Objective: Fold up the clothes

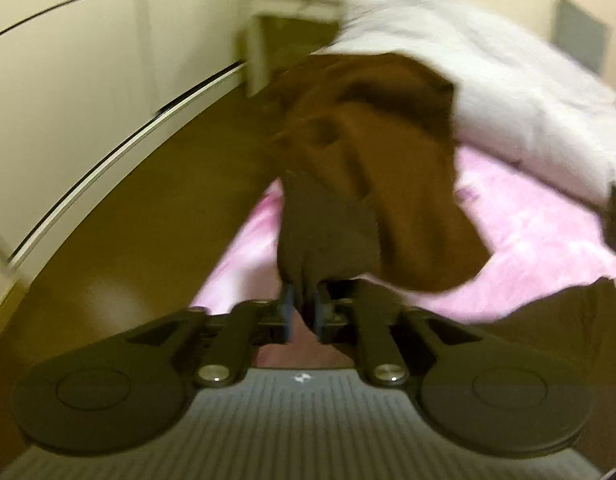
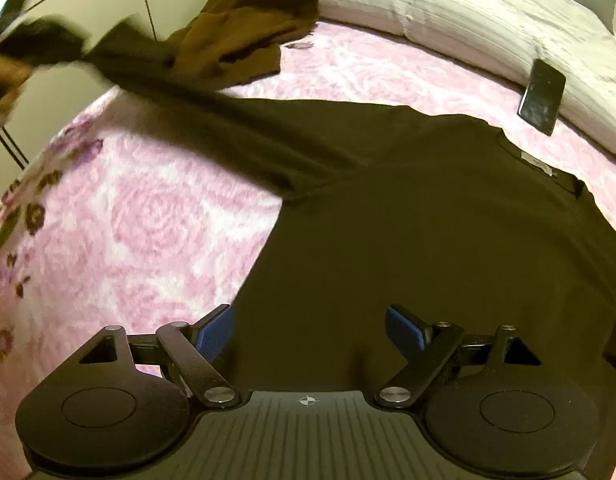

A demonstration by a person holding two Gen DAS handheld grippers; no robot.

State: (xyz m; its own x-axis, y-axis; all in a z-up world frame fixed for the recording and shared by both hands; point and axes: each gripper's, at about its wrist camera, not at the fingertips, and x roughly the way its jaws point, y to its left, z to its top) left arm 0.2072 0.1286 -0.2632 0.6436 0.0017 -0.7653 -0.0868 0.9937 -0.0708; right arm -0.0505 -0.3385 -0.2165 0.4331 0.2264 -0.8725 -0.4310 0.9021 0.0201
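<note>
Stretching away at the far left of the right wrist view, the sleeve (image 2: 180, 96) of the dark shirt (image 2: 427, 220) is pulled taut toward the left gripper (image 2: 4, 60), which shows there only as a blur. In the left wrist view that gripper (image 1: 304, 300) has its blue pads almost together, pinching the dark sleeve cloth (image 1: 327, 232) that hangs just in front of them. Behind lies a brown garment (image 2: 248, 28) in a loose heap (not yet touched by any folding, it seems) near the white pillow (image 2: 467, 12). Across the middle of the pink bedspread (image 2: 128, 220) the shirt's body lies flat, its collar (image 2: 535, 164) toward the right. A phone (image 2: 541, 98) leans against the pillow further right. The right gripper (image 2: 308, 332) hovers over the shirt's lower part with jaws spread wide, holding nothing. Folding looks barely begun: the shirt is laid out and one sleeve is being drawn out, while the folds of the body and the whole brown garment remain.
</note>
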